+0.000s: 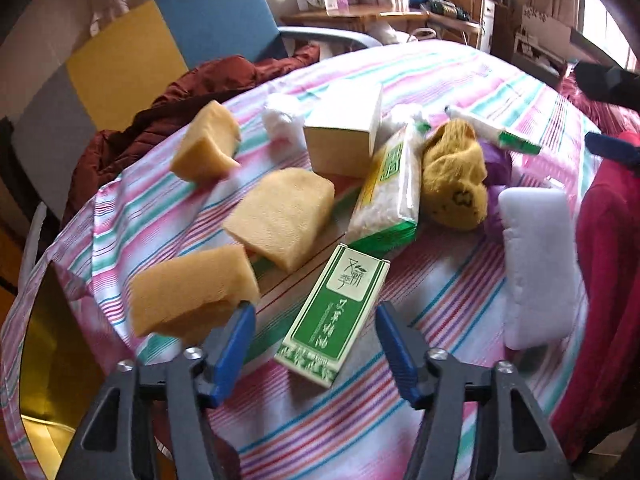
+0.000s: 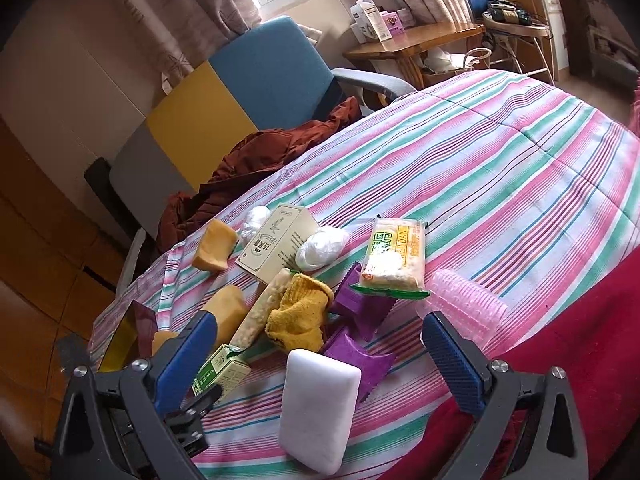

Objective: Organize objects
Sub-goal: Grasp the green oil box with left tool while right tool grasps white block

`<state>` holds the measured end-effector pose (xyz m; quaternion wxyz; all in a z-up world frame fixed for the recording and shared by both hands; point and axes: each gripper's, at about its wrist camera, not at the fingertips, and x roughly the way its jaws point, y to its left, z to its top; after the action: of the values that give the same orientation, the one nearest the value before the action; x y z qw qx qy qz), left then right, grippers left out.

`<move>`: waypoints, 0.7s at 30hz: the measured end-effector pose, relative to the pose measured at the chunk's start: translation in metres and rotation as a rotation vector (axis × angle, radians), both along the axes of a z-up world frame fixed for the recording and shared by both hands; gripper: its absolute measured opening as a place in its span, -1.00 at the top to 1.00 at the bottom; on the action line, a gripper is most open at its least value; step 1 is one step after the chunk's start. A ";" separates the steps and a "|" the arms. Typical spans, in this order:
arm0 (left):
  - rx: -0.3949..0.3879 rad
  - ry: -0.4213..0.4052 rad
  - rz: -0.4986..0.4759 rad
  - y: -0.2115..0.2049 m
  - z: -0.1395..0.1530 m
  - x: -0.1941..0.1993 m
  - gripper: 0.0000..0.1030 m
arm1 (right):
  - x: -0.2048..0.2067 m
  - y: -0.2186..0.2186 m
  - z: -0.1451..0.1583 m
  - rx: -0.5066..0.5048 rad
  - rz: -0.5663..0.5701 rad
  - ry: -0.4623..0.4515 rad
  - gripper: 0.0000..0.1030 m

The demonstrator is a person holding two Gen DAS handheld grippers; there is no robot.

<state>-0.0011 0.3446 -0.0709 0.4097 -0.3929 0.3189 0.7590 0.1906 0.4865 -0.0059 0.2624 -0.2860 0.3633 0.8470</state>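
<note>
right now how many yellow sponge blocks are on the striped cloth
3. One sponge lies nearest, beside the left claw's finger; a second sponge sits mid-cloth; a third sponge lies farthest, near the brown jacket. More may be hidden under the clutter.

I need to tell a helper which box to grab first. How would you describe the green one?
On the striped cloth, look at the near end of the clutter, just in front of the left gripper. The green box lies flat between its open fingers, beside three yellow sponges. It is the only box with a green and white printed face.
</note>
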 end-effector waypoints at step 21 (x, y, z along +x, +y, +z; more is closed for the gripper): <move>0.251 -0.030 0.093 -0.090 0.050 0.018 0.41 | -0.064 -0.046 -0.057 -0.023 0.126 -0.555 -0.77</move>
<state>0.0164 0.2548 -0.0208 0.4247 -0.3641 0.1968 0.8052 0.1269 0.4404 -0.0632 0.2955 -0.5318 0.2688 0.7468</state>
